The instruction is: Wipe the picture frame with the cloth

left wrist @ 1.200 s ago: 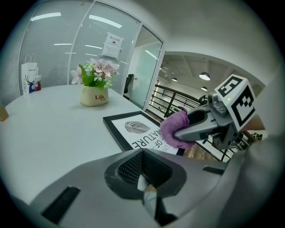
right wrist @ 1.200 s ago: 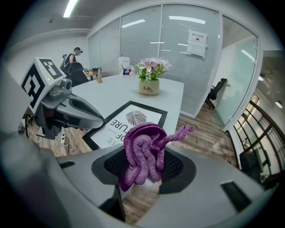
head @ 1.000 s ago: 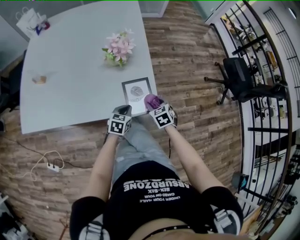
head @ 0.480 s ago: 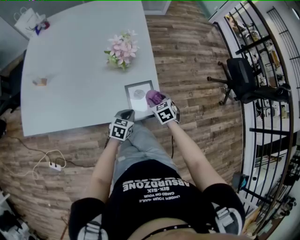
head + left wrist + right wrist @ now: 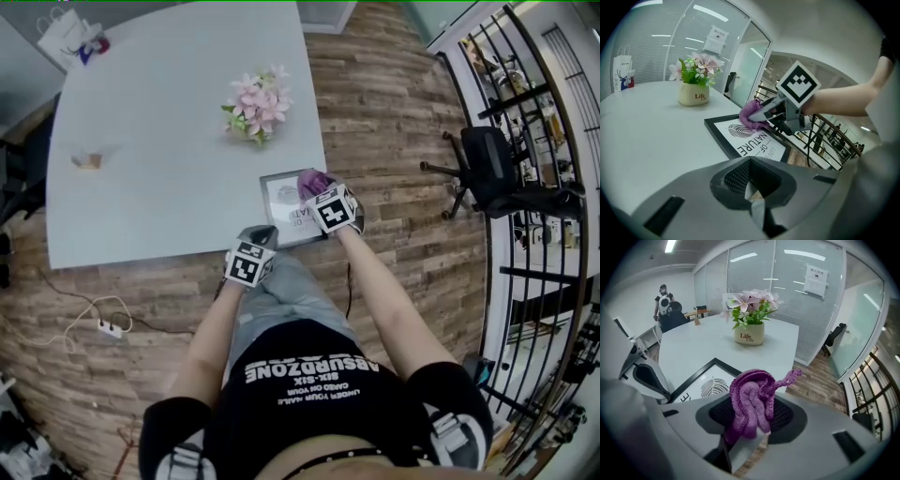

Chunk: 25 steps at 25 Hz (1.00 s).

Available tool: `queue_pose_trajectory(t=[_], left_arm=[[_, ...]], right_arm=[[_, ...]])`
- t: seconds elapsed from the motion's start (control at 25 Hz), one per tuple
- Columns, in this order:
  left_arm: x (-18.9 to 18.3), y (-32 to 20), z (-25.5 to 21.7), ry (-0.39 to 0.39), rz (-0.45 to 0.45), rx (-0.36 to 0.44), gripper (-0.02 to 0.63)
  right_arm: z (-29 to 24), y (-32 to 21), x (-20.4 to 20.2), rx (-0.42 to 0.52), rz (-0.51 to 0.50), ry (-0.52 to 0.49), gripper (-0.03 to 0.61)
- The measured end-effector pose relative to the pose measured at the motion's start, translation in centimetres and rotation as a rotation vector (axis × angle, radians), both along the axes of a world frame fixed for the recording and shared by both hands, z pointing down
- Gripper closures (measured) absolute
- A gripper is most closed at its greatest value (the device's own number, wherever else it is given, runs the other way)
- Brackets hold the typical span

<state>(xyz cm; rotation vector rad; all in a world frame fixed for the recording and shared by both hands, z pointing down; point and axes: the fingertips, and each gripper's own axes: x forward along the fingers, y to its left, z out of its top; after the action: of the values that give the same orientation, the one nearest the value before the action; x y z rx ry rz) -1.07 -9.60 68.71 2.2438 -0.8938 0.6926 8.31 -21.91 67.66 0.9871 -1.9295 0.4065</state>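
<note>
The right tool [image 5: 317, 190] grips the purple knitted cloth [image 5: 313, 182] against the far right corner of the black picture frame [image 5: 284, 214], which lies flat at the counter's [image 5: 169, 141] near right edge. Light, flat strokes inward would suit, so that the frame isn't pushed off. The left tool [image 5: 262, 233], clenched on nothing, could steady the near corner.

Pink flowers in cream pot [image 5: 259, 105] on pale grey table [image 5: 150, 178]; black office chair [image 5: 492, 169] on wood-plank floor [image 5: 384, 112]; white power strip [image 5: 110, 329] near table edge.
</note>
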Motion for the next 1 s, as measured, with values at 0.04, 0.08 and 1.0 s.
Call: queue_pose_trajectory(t=[0.04, 0.08, 1.0], left_arm=[[0.02, -0.02, -0.03, 0.000, 0.001, -0.001, 0.600], [0.04, 0.00, -0.11, 0.000, 0.001, -0.004, 0.600], [0.10, 0.23, -0.41, -0.026, 0.015, -0.011, 0.600]], right_arm=[[0.02, -0.29, -0.09, -0.005, 0.006, -0.004, 0.380], [0.02, -0.43, -0.23, -0.012, 0.017, -0.018, 0.379], [-0.09, -0.55, 0.16, -0.043, 0.145, -0.191, 0.380]])
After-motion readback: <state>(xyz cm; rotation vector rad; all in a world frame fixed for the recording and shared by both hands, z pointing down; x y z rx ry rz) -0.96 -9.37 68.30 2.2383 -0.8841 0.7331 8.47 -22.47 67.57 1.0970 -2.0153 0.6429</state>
